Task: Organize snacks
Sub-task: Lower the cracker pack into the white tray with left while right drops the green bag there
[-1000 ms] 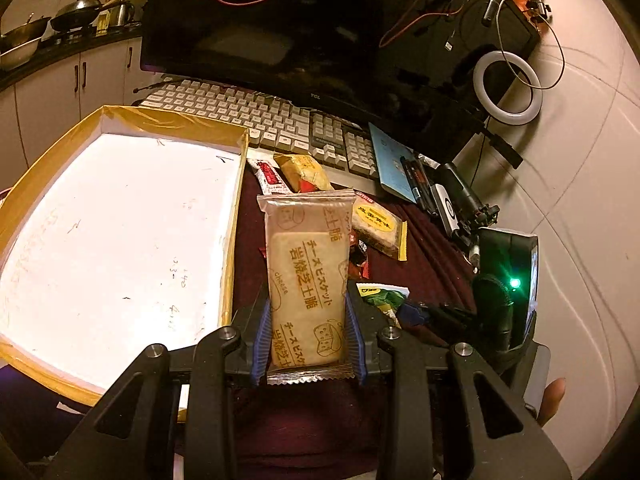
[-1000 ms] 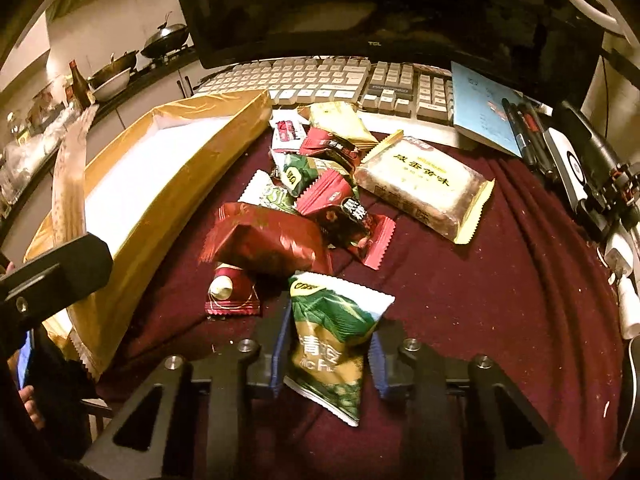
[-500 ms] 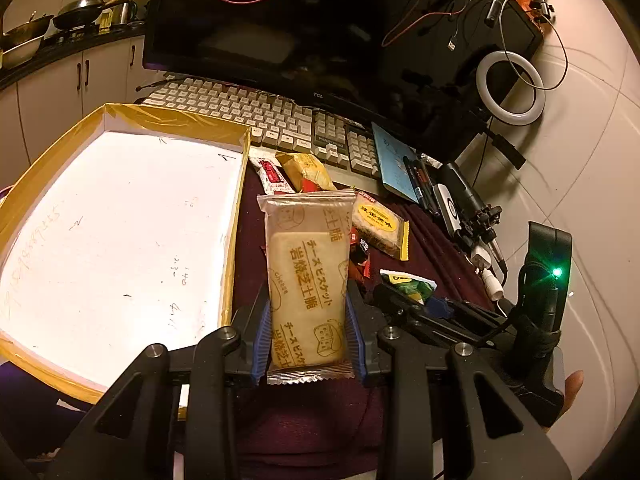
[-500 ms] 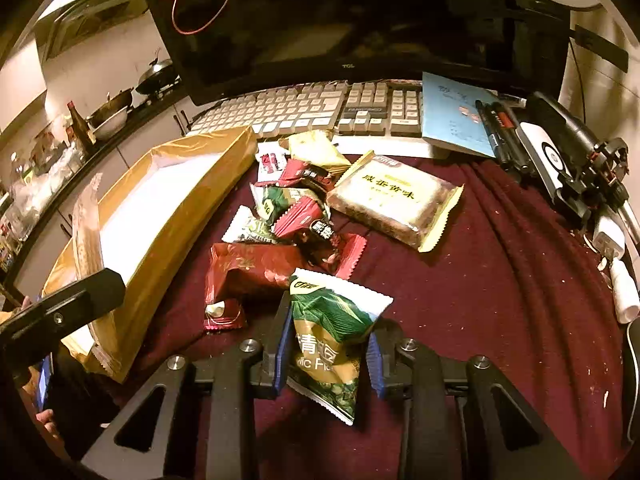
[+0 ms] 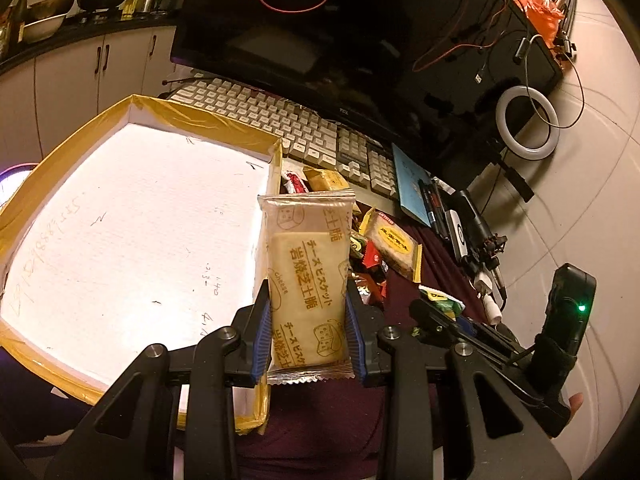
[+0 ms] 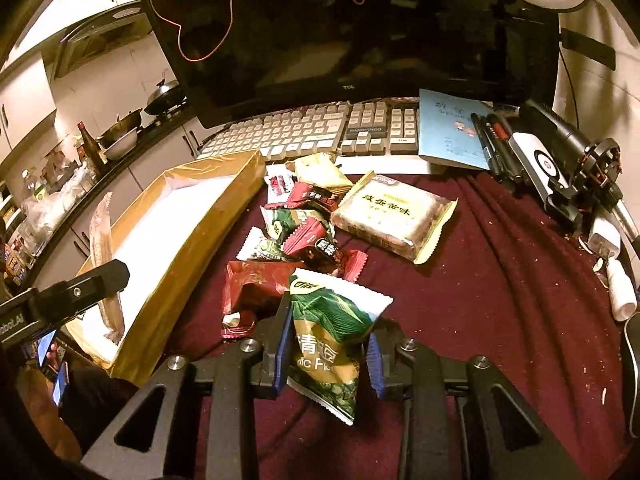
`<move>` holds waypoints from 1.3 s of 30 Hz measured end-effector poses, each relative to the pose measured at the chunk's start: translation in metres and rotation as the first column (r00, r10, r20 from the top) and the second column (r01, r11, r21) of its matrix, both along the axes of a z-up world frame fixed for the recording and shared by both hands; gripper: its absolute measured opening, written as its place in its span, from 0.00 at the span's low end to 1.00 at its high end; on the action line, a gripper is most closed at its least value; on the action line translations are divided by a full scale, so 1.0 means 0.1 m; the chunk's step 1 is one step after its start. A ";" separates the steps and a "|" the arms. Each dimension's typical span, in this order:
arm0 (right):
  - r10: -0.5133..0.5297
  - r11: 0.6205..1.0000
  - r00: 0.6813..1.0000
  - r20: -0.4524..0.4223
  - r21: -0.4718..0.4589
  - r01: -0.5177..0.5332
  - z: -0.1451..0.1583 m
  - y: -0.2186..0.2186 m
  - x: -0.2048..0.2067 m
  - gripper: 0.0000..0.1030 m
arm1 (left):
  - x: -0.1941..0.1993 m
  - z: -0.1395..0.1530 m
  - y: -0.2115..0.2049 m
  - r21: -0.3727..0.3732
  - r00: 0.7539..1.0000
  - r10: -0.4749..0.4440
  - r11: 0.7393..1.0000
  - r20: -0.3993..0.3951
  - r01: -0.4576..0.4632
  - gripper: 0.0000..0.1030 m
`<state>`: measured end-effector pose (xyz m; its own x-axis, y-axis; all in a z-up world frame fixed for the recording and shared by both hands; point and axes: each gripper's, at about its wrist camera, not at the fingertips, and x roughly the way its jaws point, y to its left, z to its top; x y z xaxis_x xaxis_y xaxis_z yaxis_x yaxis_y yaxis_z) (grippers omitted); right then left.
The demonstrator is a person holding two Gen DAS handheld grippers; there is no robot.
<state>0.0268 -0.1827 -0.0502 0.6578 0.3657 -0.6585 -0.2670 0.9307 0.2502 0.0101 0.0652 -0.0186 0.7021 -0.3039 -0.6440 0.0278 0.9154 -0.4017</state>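
Observation:
My left gripper [image 5: 307,332] is shut on a clear cheese-cracker packet [image 5: 306,280], held upright over the right edge of the white tray with gold-taped walls [image 5: 120,220]. In the right wrist view my right gripper [image 6: 328,350] is shut on a green and white snack bag [image 6: 330,334], lifted above the dark red cloth [image 6: 500,320]. Beyond it lies a pile of small red, green and white snack packets [image 6: 304,236] and a large yellow-edged cake packet [image 6: 394,216]. The tray [image 6: 192,248] sits left of the pile, with the left gripper [image 6: 60,304] and its packet over it.
A keyboard [image 6: 304,132] and a dark monitor [image 6: 360,36] stand behind the snacks. A blue booklet [image 6: 452,132], pens and a black and white device [image 6: 548,160] lie at the right. A ring light [image 5: 526,128] stands at the far right. Kitchen counters lie to the left.
My right gripper has risen and pulled back with the green bag, so the snack pile looks farther away. The left gripper has shifted slightly left, the cracker packet now over the tray's edge.

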 end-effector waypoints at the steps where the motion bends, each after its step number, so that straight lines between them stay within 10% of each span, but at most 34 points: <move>1: 0.000 1.000 1.000 0.002 0.006 0.000 0.00 -0.01 0.00 0.30 | 0.00 0.00 0.00 0.002 1.000 0.002 1.000 -0.001 -0.002 0.29; 19: 0.193 0.980 0.981 0.027 0.054 -0.194 0.33 0.95 0.07 0.30 | -0.08 -0.02 0.81 0.023 0.977 0.215 0.976 -0.006 -0.215 0.29; 39: 0.312 0.921 0.950 -0.006 -0.243 -0.304 0.00 2.05 0.18 0.31 | 0.15 -0.43 1.13 0.169 0.938 0.316 0.942 -0.141 -0.291 0.29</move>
<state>0.0452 0.0224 -0.0498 0.5600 0.3892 -0.7314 -0.5542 0.8322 0.0185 0.0251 0.1782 -0.0618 0.6278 0.0110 -0.7783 -0.3152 0.9178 -0.2413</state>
